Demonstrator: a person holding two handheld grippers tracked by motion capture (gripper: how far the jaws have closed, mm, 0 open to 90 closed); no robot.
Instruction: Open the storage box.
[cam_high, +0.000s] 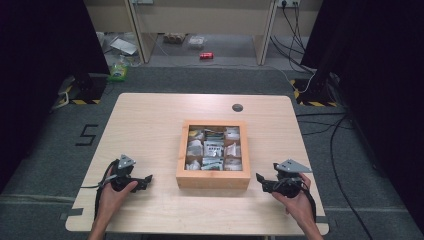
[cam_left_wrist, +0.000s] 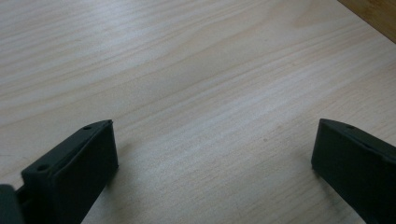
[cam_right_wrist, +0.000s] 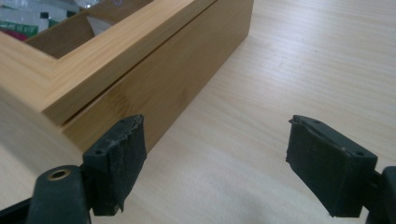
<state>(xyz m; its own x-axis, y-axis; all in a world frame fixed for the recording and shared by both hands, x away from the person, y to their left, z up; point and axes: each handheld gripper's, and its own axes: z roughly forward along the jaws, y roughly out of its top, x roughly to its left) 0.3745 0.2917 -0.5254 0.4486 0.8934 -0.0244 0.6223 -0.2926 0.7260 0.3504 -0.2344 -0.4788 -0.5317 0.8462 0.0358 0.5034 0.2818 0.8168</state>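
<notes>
Both claws parked either side of the box, nothing picked up yet

The square light-wood box with a glass-window lid sits mid-table, packed with small paper sachets. Looks rigid and fairly hefty, smooth sides, so I'd pinch the lid's near edge or the side walls, not the pane. Left claw is spread wide, empty, left of the box; right claw also gaping, near its right front corner, just beside but not touching.

Closed wooden box, table centre
</notes>
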